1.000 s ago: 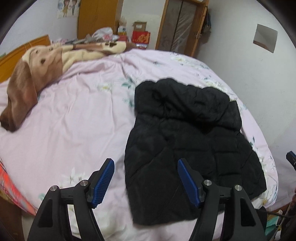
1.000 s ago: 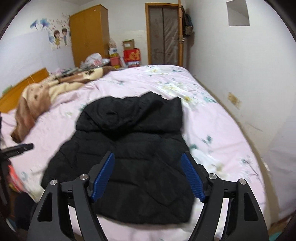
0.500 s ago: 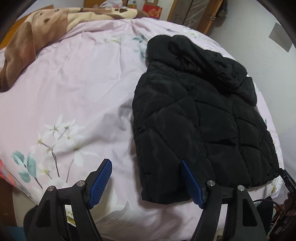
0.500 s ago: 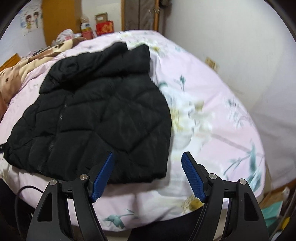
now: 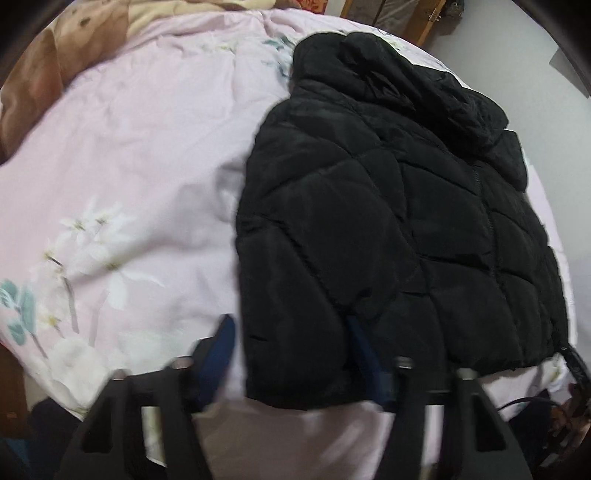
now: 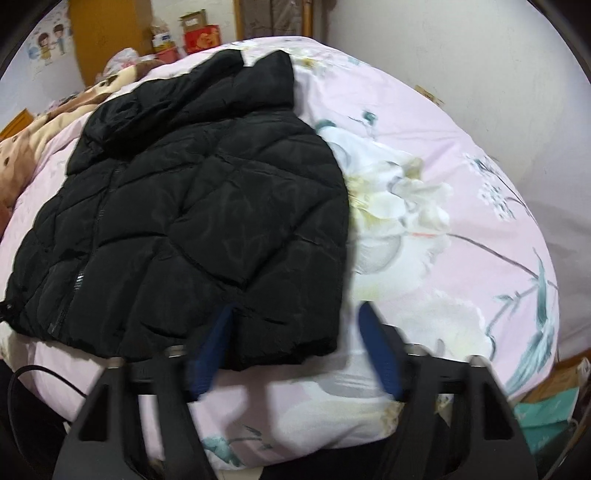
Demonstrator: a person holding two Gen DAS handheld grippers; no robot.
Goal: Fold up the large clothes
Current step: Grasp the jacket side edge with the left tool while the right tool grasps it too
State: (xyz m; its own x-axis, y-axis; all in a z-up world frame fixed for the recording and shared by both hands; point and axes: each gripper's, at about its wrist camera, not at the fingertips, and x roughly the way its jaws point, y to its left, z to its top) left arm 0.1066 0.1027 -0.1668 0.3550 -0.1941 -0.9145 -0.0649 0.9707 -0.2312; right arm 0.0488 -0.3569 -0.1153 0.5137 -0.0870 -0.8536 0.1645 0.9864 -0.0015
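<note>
A black quilted hooded jacket (image 5: 369,221) lies flat on the pink floral bed cover (image 5: 129,166), hood away from me and zip up the middle. My left gripper (image 5: 291,362) is down at the jacket's near left hem corner. Its jaws are closing, the corner lies between the blue pads, and a thin gap shows at the left pad. In the right wrist view the jacket (image 6: 203,203) fills the left half. My right gripper (image 6: 295,350) straddles the near right hem corner, jaws closing, with the right pad still off the fabric.
A brown and cream blanket (image 5: 55,55) is heaped at the far left of the bed. A white wall (image 6: 480,74) runs along the bed's right side. A wardrobe (image 6: 107,37) and boxes (image 6: 199,33) stand beyond the bed. A black cable (image 6: 37,376) hangs below the near edge.
Both grippers have come down to the jacket's near hem, one at each corner. Their jaws have narrowed around the corners. The jacket has not shifted.
</note>
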